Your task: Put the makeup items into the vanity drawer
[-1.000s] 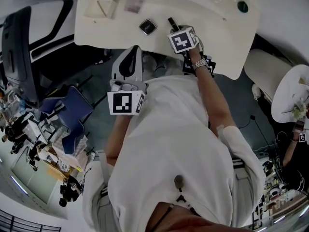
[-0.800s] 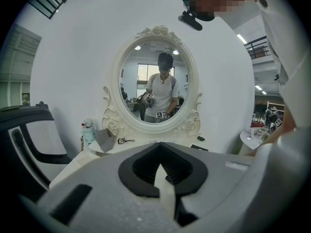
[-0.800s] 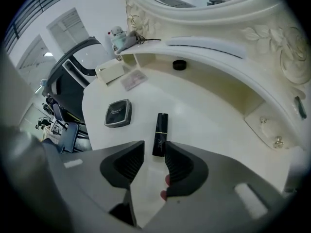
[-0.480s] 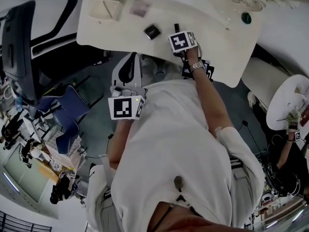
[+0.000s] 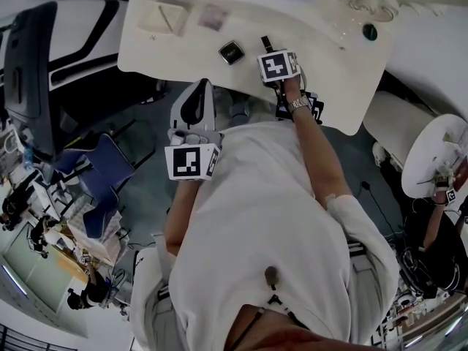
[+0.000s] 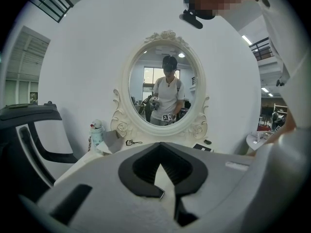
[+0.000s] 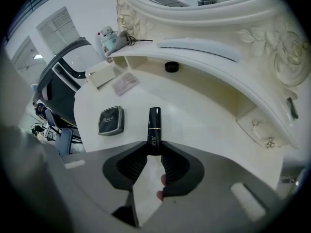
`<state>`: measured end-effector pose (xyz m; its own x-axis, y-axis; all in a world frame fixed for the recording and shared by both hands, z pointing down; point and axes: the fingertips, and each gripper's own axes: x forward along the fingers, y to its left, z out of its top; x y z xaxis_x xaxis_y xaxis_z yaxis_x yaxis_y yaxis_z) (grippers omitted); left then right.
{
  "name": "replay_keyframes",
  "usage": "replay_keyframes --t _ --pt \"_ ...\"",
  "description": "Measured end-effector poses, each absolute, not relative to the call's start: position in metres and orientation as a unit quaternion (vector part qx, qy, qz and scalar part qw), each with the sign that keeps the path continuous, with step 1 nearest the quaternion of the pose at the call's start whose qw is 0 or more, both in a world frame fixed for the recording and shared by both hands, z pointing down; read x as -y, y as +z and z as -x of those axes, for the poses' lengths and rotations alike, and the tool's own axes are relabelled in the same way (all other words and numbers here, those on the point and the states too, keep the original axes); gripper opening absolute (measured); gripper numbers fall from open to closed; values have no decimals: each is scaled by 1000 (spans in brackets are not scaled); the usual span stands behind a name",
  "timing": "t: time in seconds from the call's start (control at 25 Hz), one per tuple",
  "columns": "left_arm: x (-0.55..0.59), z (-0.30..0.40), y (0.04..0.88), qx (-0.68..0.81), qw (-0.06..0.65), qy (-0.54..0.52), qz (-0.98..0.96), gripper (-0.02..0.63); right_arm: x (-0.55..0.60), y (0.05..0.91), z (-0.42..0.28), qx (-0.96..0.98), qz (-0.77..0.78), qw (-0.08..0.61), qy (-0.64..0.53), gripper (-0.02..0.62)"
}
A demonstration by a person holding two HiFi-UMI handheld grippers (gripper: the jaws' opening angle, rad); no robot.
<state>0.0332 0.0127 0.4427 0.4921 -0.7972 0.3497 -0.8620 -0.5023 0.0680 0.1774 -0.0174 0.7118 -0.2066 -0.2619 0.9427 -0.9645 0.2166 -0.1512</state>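
Observation:
A black makeup tube (image 7: 154, 125) lies on the cream vanity top (image 7: 204, 115), pointing away from me. My right gripper (image 7: 154, 147) is closing on the tube's near end, and its pads touch both sides. In the head view that gripper (image 5: 268, 48) sits over the tube (image 5: 265, 42) at the table's middle. A black square compact (image 7: 111, 120) lies just left of the tube, also seen as the compact (image 5: 231, 51) from above. My left gripper (image 6: 160, 152) is shut and empty, held off the table's front edge (image 5: 199, 93).
A small drawer front with a knob (image 7: 260, 125) sits under the shelf at right. A shallow tray (image 7: 102, 75), a pinkish card (image 7: 125, 83) and a black round pot (image 7: 171, 66) lie further back. The oval mirror (image 6: 165, 89) stands behind. A black chair (image 5: 33, 72) is at left.
The right gripper has stayed over the black tube, shifting only slightly. The left gripper has hardly moved.

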Motion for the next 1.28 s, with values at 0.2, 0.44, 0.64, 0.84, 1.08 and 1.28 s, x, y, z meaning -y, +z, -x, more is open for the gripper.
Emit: replay_keyframes --t 0.2,0.44,0.64,0.84,1.08,1.28 --pt "-10 -36 440 471 115 131 -865 6 16 694 -180 663 -479 408 406 97" --pt "-2 -26 439 456 116 120 -874 6 16 670 -174 670 -498 389 388 97" --pt "11 -8 436 444 118 106 -882 6 19 645 -157 678 -511 372 376 97" --pt "34 25 431 435 122 91 -887 6 28 608 -127 685 -526 353 360 97" --pt "64 68 432 434 128 75 -889 6 50 574 -88 691 -540 348 331 98" --pt "87 99 434 433 132 68 -889 6 63 558 -56 700 -532 345 328 97"
